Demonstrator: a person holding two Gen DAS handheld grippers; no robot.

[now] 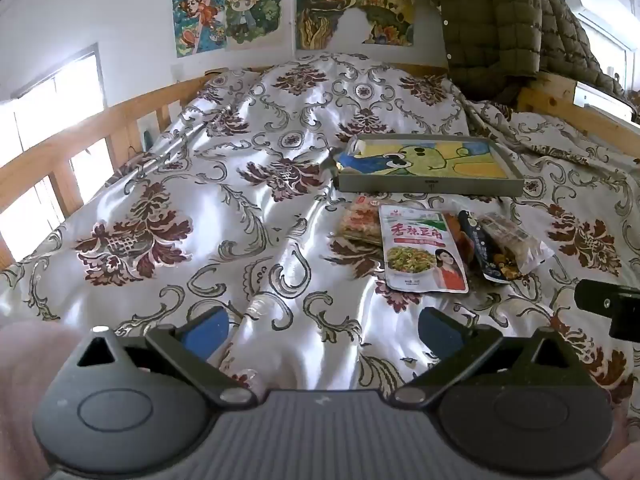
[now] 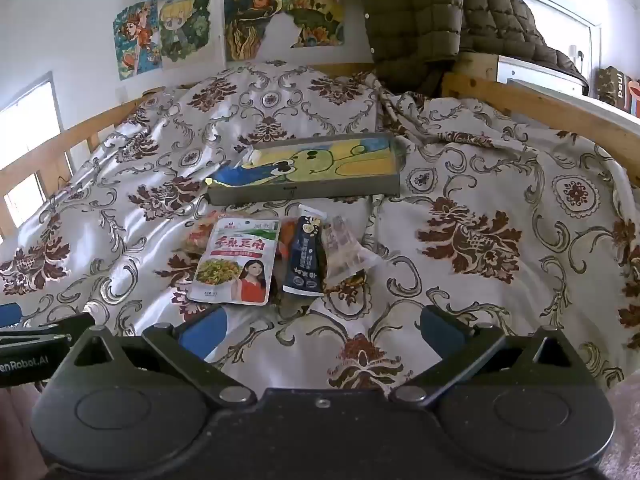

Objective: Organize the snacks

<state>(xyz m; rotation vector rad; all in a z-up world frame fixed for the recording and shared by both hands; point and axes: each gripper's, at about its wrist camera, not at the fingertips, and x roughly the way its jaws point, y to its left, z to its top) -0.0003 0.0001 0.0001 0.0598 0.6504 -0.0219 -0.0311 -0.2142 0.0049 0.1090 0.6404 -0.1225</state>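
Several snack packets lie on the bed in front of a shallow grey tray (image 1: 430, 190) (image 2: 304, 196) with a cartoon picture inside. A white packet with a woman's picture (image 1: 422, 250) (image 2: 236, 262) lies leftmost on top of a clear orange-speckled packet (image 1: 360, 222). A dark blue packet (image 1: 478, 246) (image 2: 304, 258) and a clear packet (image 1: 514, 240) (image 2: 346, 250) lie to its right. My left gripper (image 1: 322, 330) is open and empty, short and left of the snacks. My right gripper (image 2: 320, 330) is open and empty, just short of the snacks.
A floral satin bedspread (image 1: 224, 208) covers the bed. Wooden bed rails (image 1: 80, 140) (image 2: 540, 108) run along both sides. An olive quilted jacket (image 1: 500, 20) hangs at the head. Drawings (image 1: 228, 12) hang on the wall. The other gripper shows at frame edges (image 1: 612, 312) (image 2: 24, 344).
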